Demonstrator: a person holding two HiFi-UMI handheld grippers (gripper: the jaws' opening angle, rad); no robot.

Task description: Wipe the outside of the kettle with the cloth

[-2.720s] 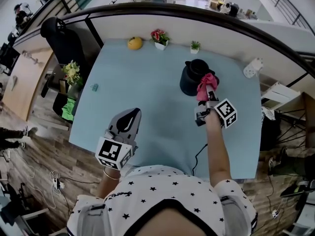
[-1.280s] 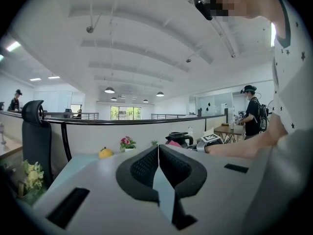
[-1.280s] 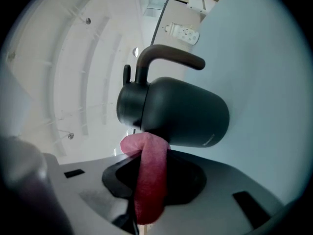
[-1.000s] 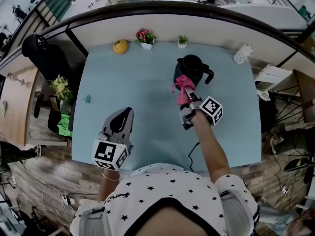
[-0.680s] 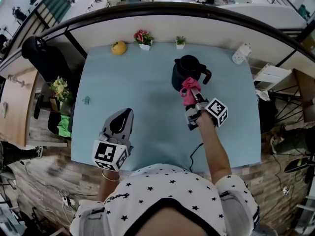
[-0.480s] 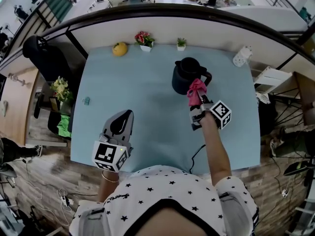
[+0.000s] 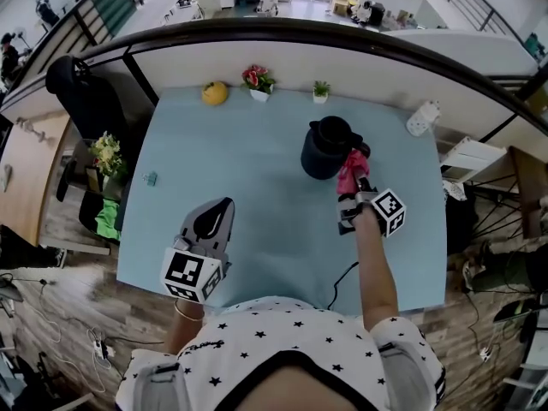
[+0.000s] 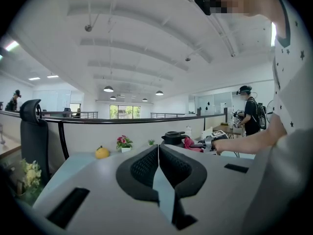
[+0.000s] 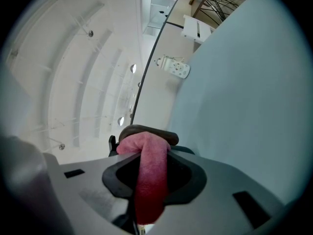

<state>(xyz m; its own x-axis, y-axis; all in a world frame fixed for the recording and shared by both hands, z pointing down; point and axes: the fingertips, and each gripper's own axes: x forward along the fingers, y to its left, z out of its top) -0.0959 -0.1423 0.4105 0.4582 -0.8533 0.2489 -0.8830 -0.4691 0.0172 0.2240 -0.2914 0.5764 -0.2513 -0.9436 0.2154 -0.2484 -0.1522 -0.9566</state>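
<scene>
The pale blue table (image 7: 248, 169) stands against a low white partition in an open office, with a black office chair (image 7: 84, 82) just off its far left corner. Along the far edge sit a yellow fruit (image 7: 214, 92), a small pot of red flowers (image 7: 257, 80) and a tiny green plant (image 7: 321, 89). A white plastic block (image 7: 421, 118) lies near the far right corner.

The black kettle (image 7: 328, 147) stands upright on the right half of the table. My right gripper (image 7: 351, 188) is clamped on the pink cloth (image 7: 351, 169), which bunches out past the jaw tips and lies against the kettle's right side, by the handle. From that gripper's own camera the cloth (image 9: 149, 175) fills the space between the jaws, and a dark curved part of the kettle (image 9: 146, 131) shows just beyond it.

My left gripper (image 7: 224, 205) hangs over the near left part of the table, well apart from the kettle, its jaws pressed together with nothing between them. A thin black cable (image 7: 342, 276) runs across the near edge.
</scene>
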